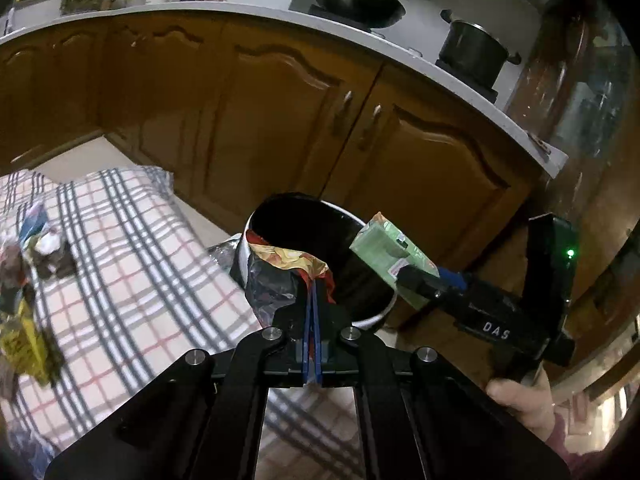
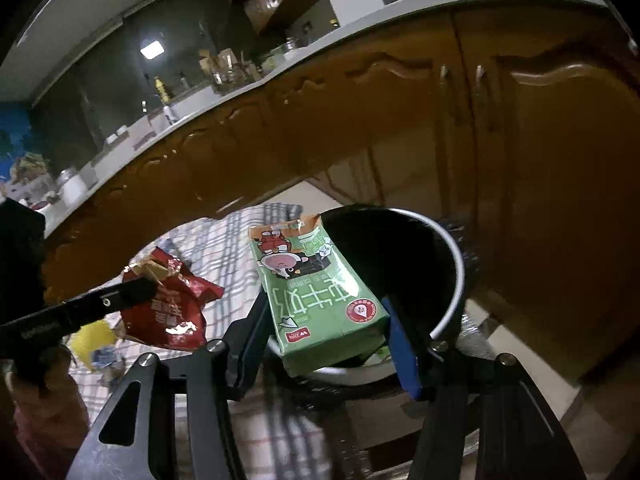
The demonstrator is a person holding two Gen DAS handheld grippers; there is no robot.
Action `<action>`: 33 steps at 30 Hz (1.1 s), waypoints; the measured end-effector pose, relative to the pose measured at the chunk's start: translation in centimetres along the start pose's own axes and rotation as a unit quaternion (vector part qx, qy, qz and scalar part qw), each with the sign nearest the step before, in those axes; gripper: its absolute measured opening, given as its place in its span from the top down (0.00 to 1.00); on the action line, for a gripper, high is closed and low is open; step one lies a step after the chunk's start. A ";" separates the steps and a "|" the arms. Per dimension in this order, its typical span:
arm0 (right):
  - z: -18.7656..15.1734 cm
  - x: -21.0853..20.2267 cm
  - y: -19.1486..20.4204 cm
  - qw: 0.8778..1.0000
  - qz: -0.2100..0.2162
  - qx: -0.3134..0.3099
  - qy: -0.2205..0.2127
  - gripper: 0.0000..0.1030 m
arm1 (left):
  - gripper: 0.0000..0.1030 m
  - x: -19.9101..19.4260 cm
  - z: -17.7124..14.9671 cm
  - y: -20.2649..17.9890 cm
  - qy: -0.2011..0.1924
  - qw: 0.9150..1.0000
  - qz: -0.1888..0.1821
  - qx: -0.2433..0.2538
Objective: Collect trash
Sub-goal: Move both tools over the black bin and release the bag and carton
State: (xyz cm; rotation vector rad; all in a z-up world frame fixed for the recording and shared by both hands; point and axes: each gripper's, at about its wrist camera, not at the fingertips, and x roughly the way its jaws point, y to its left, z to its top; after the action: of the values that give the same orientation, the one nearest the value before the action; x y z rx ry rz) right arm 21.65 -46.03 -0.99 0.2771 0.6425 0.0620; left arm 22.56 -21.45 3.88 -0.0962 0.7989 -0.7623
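My left tool (image 1: 312,280) is clamped together on a crumpled red snack wrapper (image 1: 294,262), its blue pads pinched tight on the foil, and the wrapper hangs at the near rim of the trash bin (image 1: 372,320), partly over the dark opening. From the right wrist view the same wrapper (image 2: 168,304) shows its red printed face, gripped at its top edge, well to the left of the bin (image 2: 452,264). My right tool (image 2: 326,332) is clamped on a green milk carton (image 2: 316,292), one blue pad on each long side; the carton tilts with its torn top end reaching over the bin's left rim. In the left view the carton (image 1: 384,248) sits above the bin's right side. The bin stands on the floor beside a checked cloth (image 1: 132,248), in front of brown cabinet doors (image 1: 280,112). More litter (image 1: 24,320) lies on the cloth's far left. A hand (image 1: 528,400) holds the right tool's grip.
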 end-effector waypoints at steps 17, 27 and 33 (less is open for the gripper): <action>2.2 3.6 -2.6 0.997 -0.048 -0.022 0.057 0.46 | 1.00 7.2 2.9 -1.8 0.049 0.999 0.003 0.022; 2.7 5.1 -3.5 0.996 -0.044 -0.017 0.080 0.45 | 0.98 9.9 3.0 -1.2 0.076 0.997 0.013 0.014; 2.9 4.8 -4.1 0.997 -0.032 0.002 0.068 0.39 | 0.64 10.3 2.8 -0.9 0.075 0.997 0.012 0.002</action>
State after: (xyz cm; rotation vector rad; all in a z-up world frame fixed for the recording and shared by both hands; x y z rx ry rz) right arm 27.11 -49.99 -2.74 0.2576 0.7856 0.0179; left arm 28.51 -29.35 -0.13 -0.0260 0.9396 -0.7555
